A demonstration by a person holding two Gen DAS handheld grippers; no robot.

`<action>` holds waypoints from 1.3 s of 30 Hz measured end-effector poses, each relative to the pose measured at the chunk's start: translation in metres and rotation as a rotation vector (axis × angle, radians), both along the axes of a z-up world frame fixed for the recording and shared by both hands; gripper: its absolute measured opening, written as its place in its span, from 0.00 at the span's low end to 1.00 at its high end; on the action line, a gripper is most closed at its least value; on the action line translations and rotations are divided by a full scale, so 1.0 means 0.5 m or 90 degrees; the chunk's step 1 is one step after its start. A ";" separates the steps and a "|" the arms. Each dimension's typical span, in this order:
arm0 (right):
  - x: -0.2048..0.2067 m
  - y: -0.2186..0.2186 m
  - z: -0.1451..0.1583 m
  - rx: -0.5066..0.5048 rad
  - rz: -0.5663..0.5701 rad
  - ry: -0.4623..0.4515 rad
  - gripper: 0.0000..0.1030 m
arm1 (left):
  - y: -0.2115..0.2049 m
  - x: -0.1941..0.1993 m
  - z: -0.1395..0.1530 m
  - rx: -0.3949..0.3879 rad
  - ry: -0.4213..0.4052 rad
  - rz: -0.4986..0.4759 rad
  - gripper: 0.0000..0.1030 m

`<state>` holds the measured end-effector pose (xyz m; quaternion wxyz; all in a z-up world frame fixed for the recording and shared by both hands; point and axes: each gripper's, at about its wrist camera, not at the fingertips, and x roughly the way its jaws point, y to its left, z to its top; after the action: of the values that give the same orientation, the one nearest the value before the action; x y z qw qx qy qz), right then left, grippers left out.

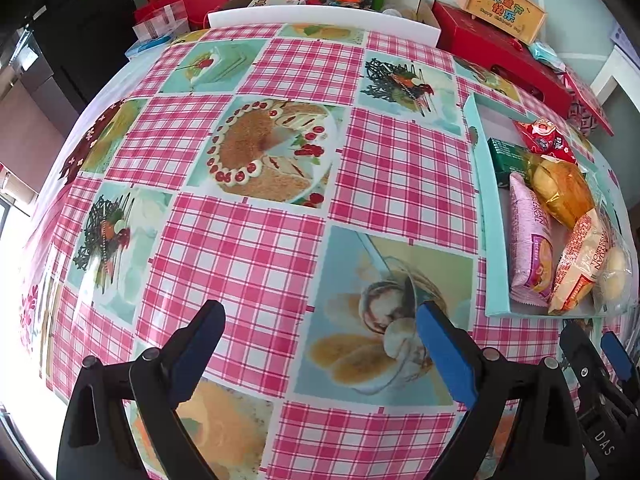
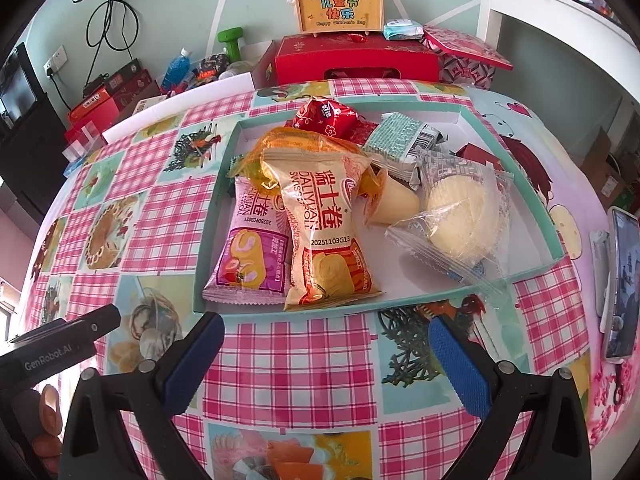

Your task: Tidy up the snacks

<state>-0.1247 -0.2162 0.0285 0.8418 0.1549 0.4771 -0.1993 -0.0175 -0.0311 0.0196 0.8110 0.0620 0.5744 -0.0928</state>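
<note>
A shallow teal-rimmed box (image 2: 208,240) (image 1: 480,184) on the checked tablecloth holds several wrapped snacks. In it lie a pink Swiss-roll pack (image 2: 248,248) (image 1: 530,248), an orange Swiss-roll pack (image 2: 328,232) (image 1: 580,260), a clear-wrapped yellow cake (image 2: 460,216), a red pack (image 2: 328,118) (image 1: 544,136) and a green pack (image 2: 400,144) (image 1: 508,156). My right gripper (image 2: 324,344) stands open just in front of the box, holding nothing. My left gripper (image 1: 320,332) is open over bare cloth, left of the box.
Behind the table are red gift boxes (image 2: 356,60), a yellow handled case (image 2: 340,10), a green dumbbell (image 2: 232,40) and a blue bottle (image 2: 178,66). A phone (image 2: 622,280) lies at the table's right edge. The right gripper's fingers (image 1: 580,356) show beside the left one.
</note>
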 end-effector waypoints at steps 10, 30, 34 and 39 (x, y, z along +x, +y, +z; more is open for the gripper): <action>-0.002 -0.002 -0.002 0.005 -0.002 0.001 1.00 | -0.004 -0.002 -0.007 0.005 0.005 -0.007 0.93; -0.002 -0.005 -0.007 0.006 -0.003 0.006 1.00 | -0.004 0.000 -0.012 0.006 0.009 -0.008 0.93; 0.000 -0.003 -0.008 0.005 -0.002 0.008 1.00 | -0.004 0.000 -0.013 0.007 0.010 -0.008 0.93; 0.000 -0.003 -0.009 0.006 -0.003 0.008 1.00 | -0.003 0.001 -0.015 0.008 0.011 -0.008 0.93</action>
<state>-0.1247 -0.2177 0.0241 0.8375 0.1583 0.4833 -0.2001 -0.0172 -0.0326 0.0124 0.8052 0.0697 0.5813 -0.0948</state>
